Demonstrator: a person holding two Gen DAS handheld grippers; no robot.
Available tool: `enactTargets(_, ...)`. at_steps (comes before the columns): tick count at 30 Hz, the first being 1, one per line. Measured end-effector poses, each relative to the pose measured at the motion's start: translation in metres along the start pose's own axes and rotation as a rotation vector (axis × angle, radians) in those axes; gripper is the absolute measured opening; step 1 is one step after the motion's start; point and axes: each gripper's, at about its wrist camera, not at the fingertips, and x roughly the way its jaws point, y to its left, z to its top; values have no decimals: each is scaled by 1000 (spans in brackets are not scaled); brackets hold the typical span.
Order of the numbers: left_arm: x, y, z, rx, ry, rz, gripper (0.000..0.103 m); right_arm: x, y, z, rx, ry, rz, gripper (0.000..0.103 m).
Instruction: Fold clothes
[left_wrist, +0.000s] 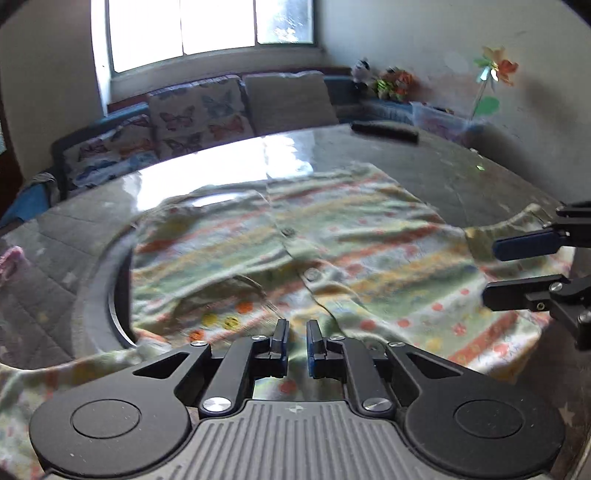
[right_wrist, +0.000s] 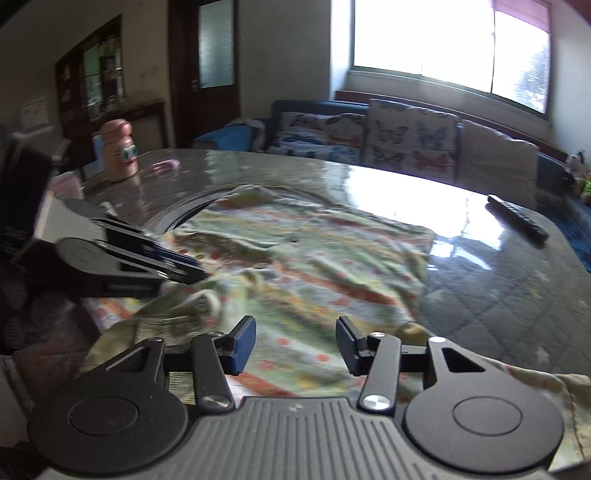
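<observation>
Left gripper (left_wrist: 297, 338), black with blue pads, hovers low over the near edge of a pale green shirt with orange and yellow striped print (left_wrist: 332, 236); its jaws stand nearly together, a narrow gap left, and no cloth can be seen caught between them. Right gripper (right_wrist: 295, 341) points down over the same garment with its jaws about half apart and nothing between them. In the left wrist view it enters from the right edge, above the shirt's sleeve.

The shirt lies spread and wrinkled across the middle of the glossy grey quilted-pattern table (right_wrist: 480, 295), buttons showing along its front, one part draped over a round ring set in the table top. A long black remote control (right_wrist: 517, 221) lies near the far right corner. A pink cartoon-faced bottle (right_wrist: 120, 151) stands by the far left edge. Butterfly-print cushions (right_wrist: 413, 136) sit on the blue sofa behind. Faint lettering on the left gripper's side is too blurred to read.
</observation>
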Motion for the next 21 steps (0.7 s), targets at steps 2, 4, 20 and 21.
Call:
enactTargets(2, 0, -2, -3, 5, -2, -28, 9, 1, 12, 0, -32, 5, 36, 41)
enactTargets(4, -3, -1, -3, -3, -3, -64, 10, 4, 21, 0, -57, 15, 65, 40)
enactTargets(20, -37, 36, -5, -159, -57, -125, 11, 21, 77, -12, -177, 79, 214, 28)
enactTargets(21, -39, 37, -5, -160, -63, -121, 11, 24, 79, -13, -179, 88, 216, 23)
